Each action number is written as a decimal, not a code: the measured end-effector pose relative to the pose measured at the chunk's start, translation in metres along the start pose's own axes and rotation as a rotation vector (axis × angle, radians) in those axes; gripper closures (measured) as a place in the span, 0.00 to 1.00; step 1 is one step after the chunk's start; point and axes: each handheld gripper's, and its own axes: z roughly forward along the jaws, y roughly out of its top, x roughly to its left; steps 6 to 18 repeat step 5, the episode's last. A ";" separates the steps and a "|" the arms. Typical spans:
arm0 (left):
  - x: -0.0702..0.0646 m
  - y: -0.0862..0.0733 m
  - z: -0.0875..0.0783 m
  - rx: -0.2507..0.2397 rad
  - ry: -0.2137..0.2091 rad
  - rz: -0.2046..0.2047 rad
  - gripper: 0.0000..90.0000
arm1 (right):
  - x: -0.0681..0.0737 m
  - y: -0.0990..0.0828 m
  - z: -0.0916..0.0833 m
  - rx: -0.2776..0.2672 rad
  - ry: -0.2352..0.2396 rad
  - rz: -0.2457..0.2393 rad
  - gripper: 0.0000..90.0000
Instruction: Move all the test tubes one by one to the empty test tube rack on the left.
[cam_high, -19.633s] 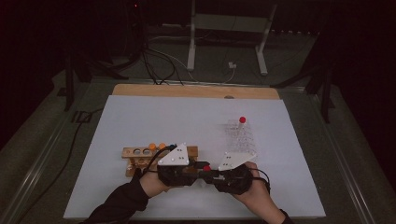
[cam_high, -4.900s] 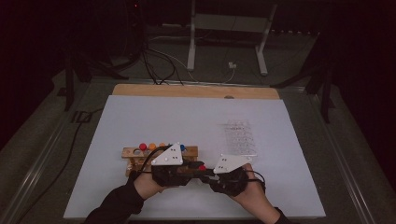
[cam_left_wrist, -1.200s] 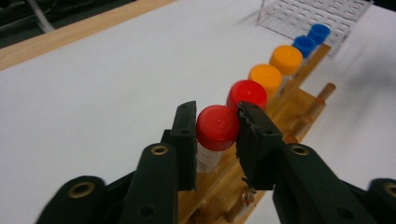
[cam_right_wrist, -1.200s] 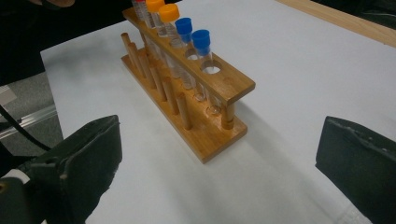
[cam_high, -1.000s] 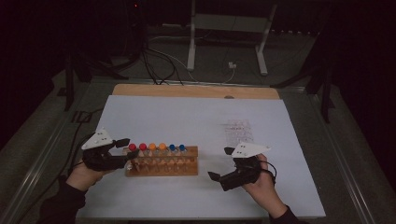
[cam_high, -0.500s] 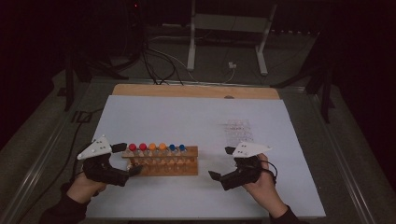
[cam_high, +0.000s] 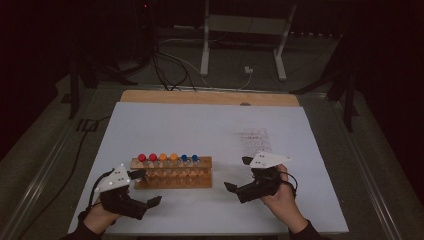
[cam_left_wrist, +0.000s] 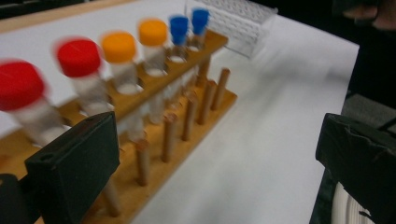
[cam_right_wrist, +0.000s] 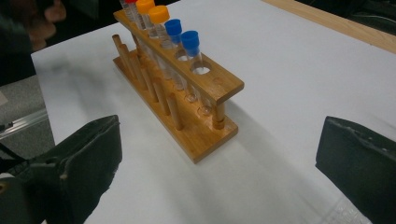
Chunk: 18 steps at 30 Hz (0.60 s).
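Note:
A wooden tube rack (cam_high: 172, 173) stands on the white table near its front. It holds capped tubes: two red (cam_high: 142, 158), two orange (cam_high: 168, 157) and two blue (cam_high: 188, 158). My left gripper (cam_high: 146, 187) is open at the rack's front left corner, holding nothing. In the left gripper view the rack (cam_left_wrist: 187, 112) runs off to the left of that gripper (cam_left_wrist: 215, 163). My right gripper (cam_high: 239, 173) is open just right of the rack, also holding nothing. In the right gripper view the rack's right end (cam_right_wrist: 205, 130) sits ahead of the wide-spread jaws of that gripper (cam_right_wrist: 222, 163), with one hole vacant.
A clear plastic tray (cam_high: 256, 140) lies behind the right gripper, right of the rack. A wooden board (cam_high: 210, 97) edges the far side of the white table (cam_high: 200, 125). Cables and stand legs lie on the floor beyond.
My left gripper has pulled back from the rack's left end toward the table's front edge. The right gripper and the rack have hardly moved.

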 end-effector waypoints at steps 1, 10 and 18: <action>-0.001 -0.002 0.002 0.003 -0.003 -0.004 0.01 | 0.000 0.000 0.000 -0.001 -0.001 -0.001 0.00; -0.002 -0.009 0.008 0.006 0.003 0.014 0.01 | -0.001 0.000 0.000 0.002 0.002 0.000 0.00; -0.002 -0.009 0.008 0.006 0.003 0.014 0.01 | -0.001 0.000 0.000 0.002 0.002 0.000 0.00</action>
